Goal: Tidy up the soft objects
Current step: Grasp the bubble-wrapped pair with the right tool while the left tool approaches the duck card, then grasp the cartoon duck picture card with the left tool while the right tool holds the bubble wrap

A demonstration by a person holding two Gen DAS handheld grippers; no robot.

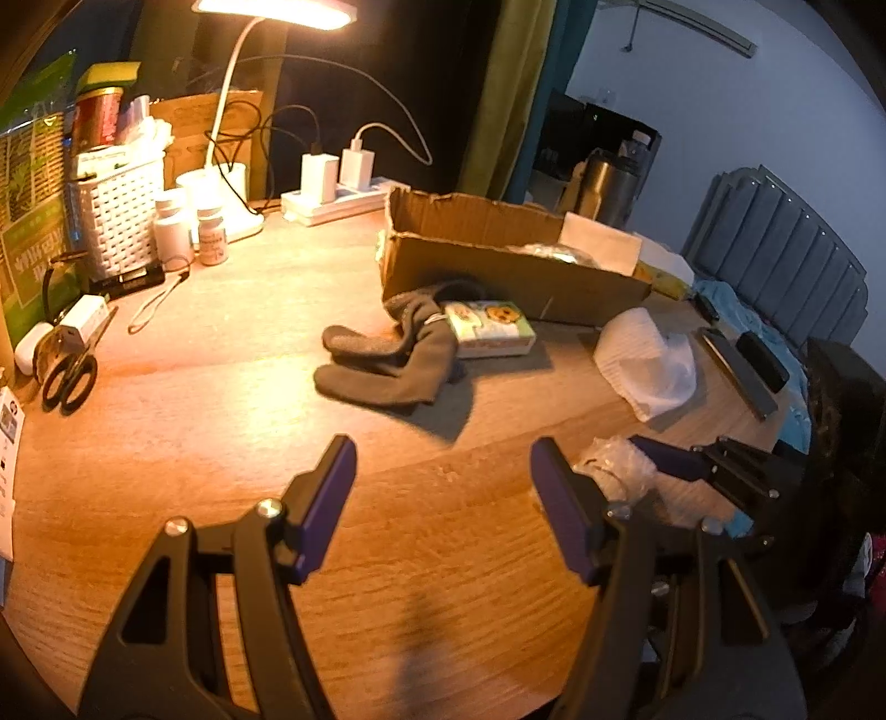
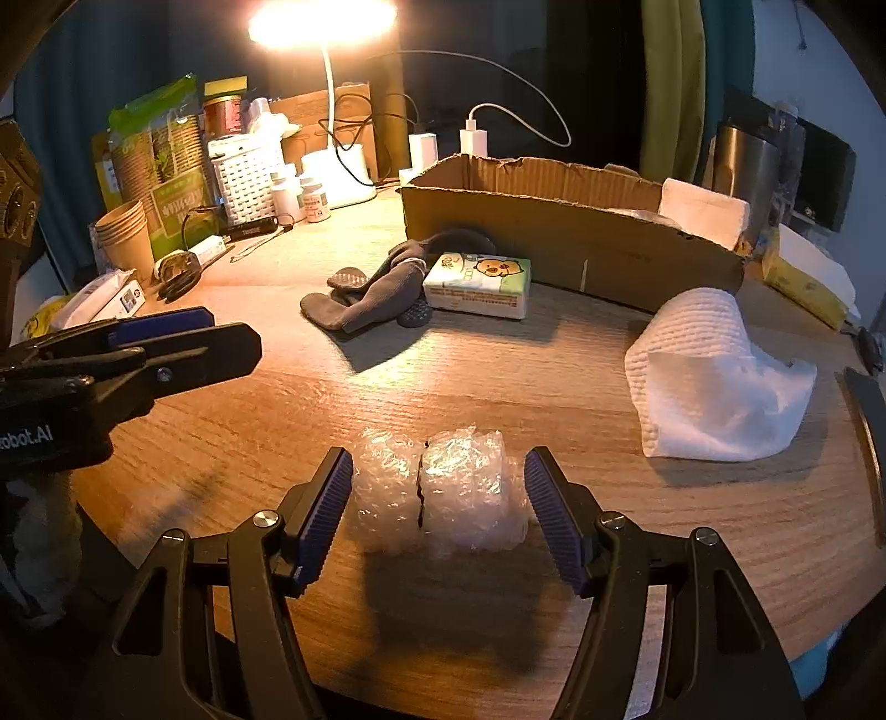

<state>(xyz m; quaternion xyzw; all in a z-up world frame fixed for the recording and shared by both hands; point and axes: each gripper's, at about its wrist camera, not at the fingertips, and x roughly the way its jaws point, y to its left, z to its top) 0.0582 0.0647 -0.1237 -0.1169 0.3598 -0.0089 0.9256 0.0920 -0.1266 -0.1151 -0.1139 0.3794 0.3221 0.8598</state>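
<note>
On the wooden table (image 2: 526,376) a roll of bubble wrap (image 2: 443,493) lies between the fingers of my right gripper (image 2: 437,459). The pads stand close at its two sides without squeezing it, so the gripper is open. Farther back lie grey socks (image 2: 365,293) and a green-and-white tissue pack (image 2: 479,285), just in front of an open cardboard box (image 2: 554,232). A white towel (image 2: 714,382) is heaped to the right. My left gripper (image 1: 446,448) hovers open over bare wood with nothing in it, short of the socks (image 1: 387,360). In the left wrist view the bubble wrap (image 1: 614,471) shows beside a right-gripper finger (image 1: 664,459).
A lit desk lamp (image 2: 324,27), a white basket (image 2: 243,177), pill bottles (image 2: 313,196), paper cups (image 2: 124,232) and chargers crowd the back left. Scissors (image 1: 69,376) lie at the left edge. Two dark flat devices (image 1: 736,376) rest by the right edge.
</note>
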